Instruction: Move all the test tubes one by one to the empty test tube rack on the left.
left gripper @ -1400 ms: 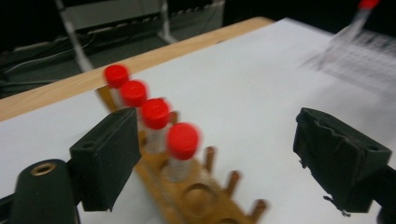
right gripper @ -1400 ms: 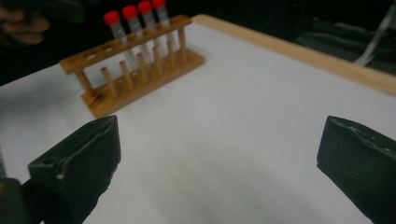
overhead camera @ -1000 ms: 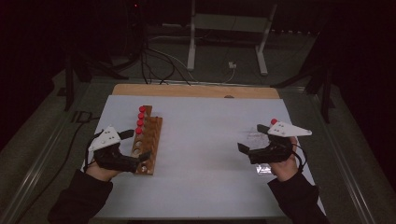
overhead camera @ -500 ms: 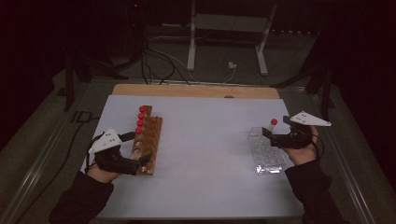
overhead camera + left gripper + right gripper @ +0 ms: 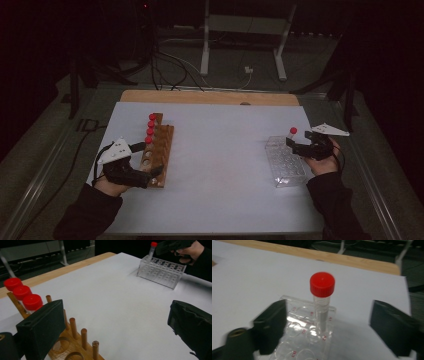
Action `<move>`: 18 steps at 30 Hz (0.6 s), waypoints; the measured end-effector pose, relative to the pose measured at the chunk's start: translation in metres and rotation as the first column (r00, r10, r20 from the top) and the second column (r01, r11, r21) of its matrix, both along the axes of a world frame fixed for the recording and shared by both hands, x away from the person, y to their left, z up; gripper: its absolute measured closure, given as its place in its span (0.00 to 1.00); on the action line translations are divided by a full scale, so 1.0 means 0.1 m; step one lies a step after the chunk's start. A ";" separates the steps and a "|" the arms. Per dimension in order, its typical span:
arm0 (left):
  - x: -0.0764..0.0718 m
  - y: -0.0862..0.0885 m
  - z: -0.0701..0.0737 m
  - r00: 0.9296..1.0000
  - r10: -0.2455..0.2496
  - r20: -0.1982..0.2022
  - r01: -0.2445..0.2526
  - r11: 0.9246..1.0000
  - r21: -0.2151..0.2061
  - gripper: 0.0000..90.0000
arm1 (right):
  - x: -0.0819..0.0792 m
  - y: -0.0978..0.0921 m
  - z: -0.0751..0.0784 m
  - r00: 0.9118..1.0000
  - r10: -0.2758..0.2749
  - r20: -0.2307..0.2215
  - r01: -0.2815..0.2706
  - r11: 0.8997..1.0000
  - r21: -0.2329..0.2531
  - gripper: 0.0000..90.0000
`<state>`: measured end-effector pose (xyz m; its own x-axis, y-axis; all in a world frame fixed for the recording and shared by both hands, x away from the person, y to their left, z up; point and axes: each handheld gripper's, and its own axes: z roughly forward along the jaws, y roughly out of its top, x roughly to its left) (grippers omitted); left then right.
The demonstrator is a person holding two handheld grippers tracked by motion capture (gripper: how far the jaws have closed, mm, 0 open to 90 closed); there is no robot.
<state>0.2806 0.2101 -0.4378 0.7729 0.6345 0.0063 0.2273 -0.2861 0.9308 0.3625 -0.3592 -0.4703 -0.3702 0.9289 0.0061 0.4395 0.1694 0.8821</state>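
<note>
Red-capped tube [image 5: 322,302] upright in a corner hole of the clear plastic rack [image 5: 297,325], right between the two black jaws of the right gripper [image 5: 337,325] and a little beyond their tips, touching neither. Jaws spread wide, one at each side of the tube, nothing pinched. Red letters and numbers printed beside the holes of the rack; too blurred to read with certainty. In the high view, same tube [image 5: 293,134] at the far end of the rack [image 5: 285,162], just in front of the right gripper [image 5: 298,146], held by a hand [image 5: 320,161] in a dark sleeve at the right edge of the white table top [image 5: 220,165].

Well apart, at the other side of the table, left gripper [image 5: 152,175] at the near end of the wooden rack [image 5: 159,150]. Jaws also spread wide, with nothing between them. In the left gripper view, one jaw directly beside the wooden pegs [image 5: 83,336] and round holes of this rack [image 5: 67,345], the other jaw far off over bare table. Beyond that first jaw, three red-capped tubes [image 5: 22,293] in a row in the wooden rack; four red caps [image 5: 150,128] visible in the high view. Far ahead of the jaws, the clear rack [image 5: 161,271] with its single tube [image 5: 151,251].

Bare wooden strip [image 5: 210,97] along the far edge of the table, dark floor with cables [image 5: 170,65] behind.
</note>
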 end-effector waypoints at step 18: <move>0.00 0.00 0.00 1.000 0.004 0.001 -0.004 1.000 -0.005 0.02 | 0.11 0.06 -0.06 0.999 0.038 -0.016 -0.038 0.999 -0.011 0.82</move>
<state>0.2807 0.2101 -0.4382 0.7702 0.6378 0.0039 0.2279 -0.2809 0.9323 0.3734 -0.3535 -0.4759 -0.4049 0.9144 0.0022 0.4469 0.1957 0.8729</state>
